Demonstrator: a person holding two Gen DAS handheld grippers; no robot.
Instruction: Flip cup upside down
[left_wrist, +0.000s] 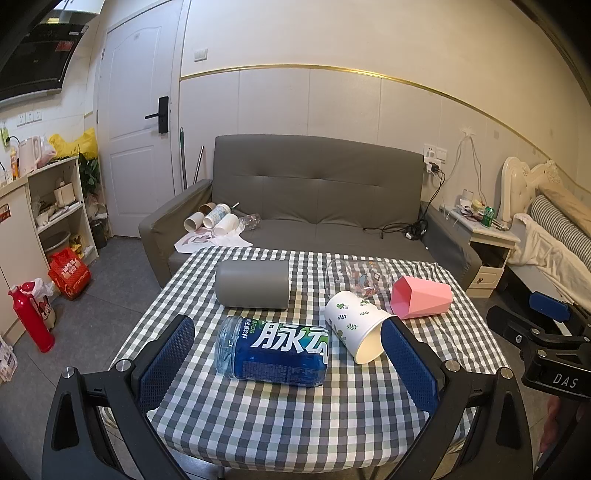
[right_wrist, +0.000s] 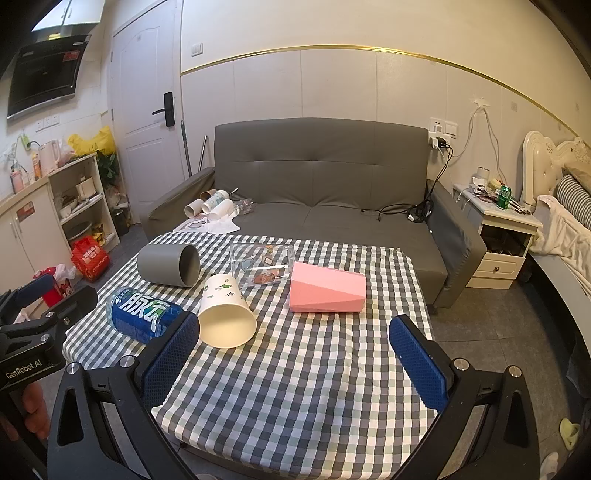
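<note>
Several cups lie on their sides on the checked tablecloth (left_wrist: 295, 417). A grey cup (left_wrist: 253, 283) (right_wrist: 168, 265) rests at the back left. A clear printed glass (left_wrist: 358, 277) (right_wrist: 260, 263) lies at the back middle. A pink faceted cup (left_wrist: 423, 297) (right_wrist: 327, 292) lies to the right. A white leaf-print paper cup (left_wrist: 356, 325) (right_wrist: 225, 310) has its mouth toward me. A cut blue-label bottle (left_wrist: 273, 356) (right_wrist: 142, 314) lies nearest. My left gripper (left_wrist: 288, 363) is open around the bottle, above the cloth. My right gripper (right_wrist: 295, 356) is open over bare cloth.
A grey sofa (left_wrist: 317, 206) with paper cups and a bottle stands behind the table. A bedside cabinet (right_wrist: 496, 243) and a bed are at the right. Shelves, a red bag (left_wrist: 70, 273) and a red flask (left_wrist: 31, 319) stand on the floor at the left.
</note>
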